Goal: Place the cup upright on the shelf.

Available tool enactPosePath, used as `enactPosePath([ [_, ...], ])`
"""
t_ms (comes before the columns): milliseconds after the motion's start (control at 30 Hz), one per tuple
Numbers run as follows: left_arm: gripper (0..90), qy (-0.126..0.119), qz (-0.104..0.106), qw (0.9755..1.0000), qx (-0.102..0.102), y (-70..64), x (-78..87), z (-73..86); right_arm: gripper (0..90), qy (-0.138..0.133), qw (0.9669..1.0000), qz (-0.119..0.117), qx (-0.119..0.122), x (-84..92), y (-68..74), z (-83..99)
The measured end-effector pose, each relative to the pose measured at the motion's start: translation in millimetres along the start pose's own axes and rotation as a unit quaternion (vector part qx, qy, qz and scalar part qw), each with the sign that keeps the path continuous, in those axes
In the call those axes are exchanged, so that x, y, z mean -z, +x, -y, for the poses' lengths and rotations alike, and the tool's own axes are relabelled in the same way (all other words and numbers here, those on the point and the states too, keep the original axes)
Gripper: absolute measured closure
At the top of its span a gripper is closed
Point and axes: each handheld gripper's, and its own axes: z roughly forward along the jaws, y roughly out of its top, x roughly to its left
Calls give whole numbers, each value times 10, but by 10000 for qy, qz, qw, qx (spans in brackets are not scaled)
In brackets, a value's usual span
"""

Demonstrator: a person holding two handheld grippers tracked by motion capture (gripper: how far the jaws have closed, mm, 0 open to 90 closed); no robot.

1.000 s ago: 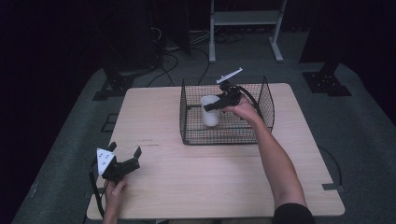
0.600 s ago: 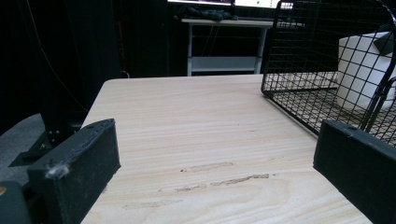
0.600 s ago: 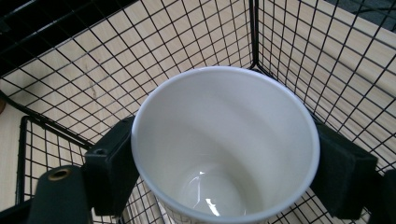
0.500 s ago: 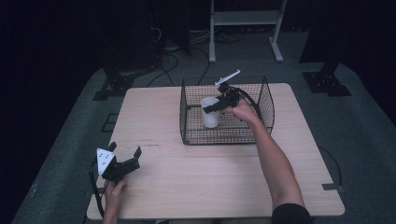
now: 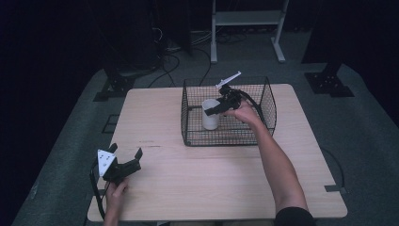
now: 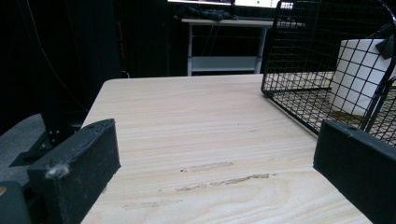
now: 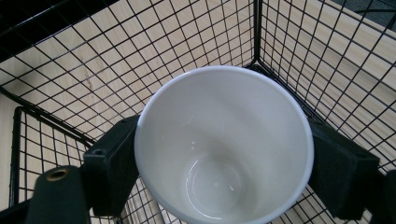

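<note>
Two grippers here, one in each hand.

Nearest, at the front left corner of the bench point(image 5: 211, 179): the left gripper point(image 5: 126, 150), down low by the wood, in the left hand point(image 5: 115, 190). Wide open fingers point(image 6: 79, 172), with nothing between them but bare bench. Pointing toward the far side, at the basket.

Past that, a big flat stretch of light wood with a few small scuff marks.

Farther on, near the back of the bench and a bit to the right: a black wire basket point(image 5: 268, 94). Inside it, toward its left side, a white cup point(image 5: 210, 120), standing upright on the basket floor, mouth up. Empty inside, as seen in the right gripper view point(image 7: 224, 140).

Reaching into the basket from the right: the right hand point(image 5: 244, 113) with the right gripper point(image 5: 212, 109), tipped down over the cup. Black fingers point(image 7: 112, 163) on both sides of the cup near its rim, one on each side, touching its wall. Holding the cup, then. Just opened a tiny bit, with the cup right between them. Wire walls of the basket point(image 7: 70, 60) all around.

Farthest away, on the dark floor behind the bench: a white metal stand point(image 5: 247, 19) and some black cables point(image 5: 169, 61).
</note>
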Motion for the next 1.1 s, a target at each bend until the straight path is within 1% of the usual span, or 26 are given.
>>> enactPosePath([
  [100,0,0,-1,10000,-9,-1,-1,0,182,39,10000,-41,12,2,18,0],
  [267,0,1,-5,10000,-11,-1,-2,0,179,73,10000,-35,35,10,35,7],
  [433,0,5,-8,10000,-17,-4,-2,0,179,7,10000,-2,54,19,48,39],
  [567,0,9,-16,10000,-20,-5,-4,0,172,32,10000,-18,49,31,60,43],
  [700,0,7,-19,10000,-6,-2,-5,0,151,-44,10000,11,82,65,87,20],
  [933,0,6,-17,10000,-18,-4,-5,-1,126,-157,9999,25,46,128,97,9],
  [1033,0,11,-17,10000,-19,-5,-5,-1,125,-272,9996,1,12,165,112,-7],
  [1100,0,8,-14,10000,-19,-4,-5,-1,125,-338,9994,63,21,198,119,-24],
])
